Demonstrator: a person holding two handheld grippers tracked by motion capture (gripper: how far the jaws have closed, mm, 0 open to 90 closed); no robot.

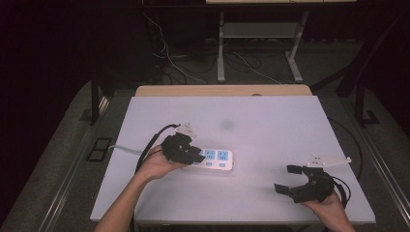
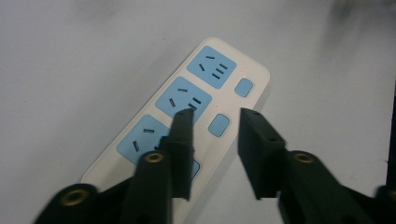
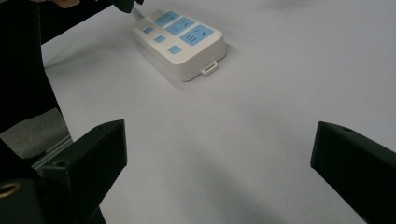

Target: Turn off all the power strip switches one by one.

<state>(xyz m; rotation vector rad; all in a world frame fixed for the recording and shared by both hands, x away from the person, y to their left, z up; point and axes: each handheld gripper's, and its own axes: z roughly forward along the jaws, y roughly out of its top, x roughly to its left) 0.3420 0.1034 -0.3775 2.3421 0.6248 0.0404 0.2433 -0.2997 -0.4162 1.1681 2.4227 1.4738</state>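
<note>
White power strip (image 1: 212, 159) lies mid-bench (image 1: 270, 121). Left tool (image 2: 212, 116) hovers over its switches, narrowly parted, holding nothing. Right tool (image 1: 290, 179) idles wide open, well apart. Risk: an off-centre press could skid the strip or hit a socket.

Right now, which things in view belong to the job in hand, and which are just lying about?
In the job:
- white power strip with blue sockets, under the left gripper
- left gripper, open, one jaw tip over a socket
- right gripper, open, held apart from the strip

Lying about:
- white table
- loose cables on the floor behind the table
</note>
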